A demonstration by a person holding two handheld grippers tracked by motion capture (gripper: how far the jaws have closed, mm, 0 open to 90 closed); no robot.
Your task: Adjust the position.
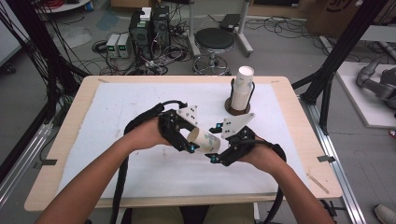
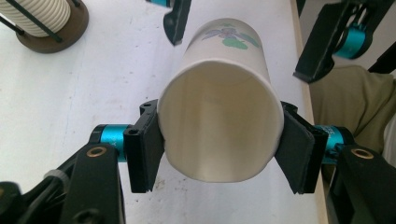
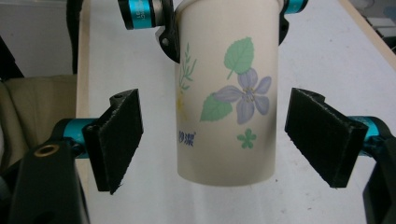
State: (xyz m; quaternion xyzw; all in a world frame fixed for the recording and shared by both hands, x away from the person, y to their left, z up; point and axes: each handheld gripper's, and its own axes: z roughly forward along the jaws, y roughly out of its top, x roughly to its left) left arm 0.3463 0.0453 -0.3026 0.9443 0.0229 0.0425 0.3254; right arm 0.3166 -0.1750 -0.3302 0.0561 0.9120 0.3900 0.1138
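Behind paper cup: cup stack.

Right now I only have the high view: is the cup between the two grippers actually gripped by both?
Observer: No. The left gripper is shut on the paper cup near its open rim, pads pressing both sides.
Reviewer: And the right one?
Observer: The right gripper is open; its jaws flank the cup's closed end with a gap on each side.
Reviewer: Is the cup plain?
Observer: No, it carries a purple flower with green leaves.
Reviewer: Anything inside it?
Observer: The left gripper view looks into the mouth: it is empty.
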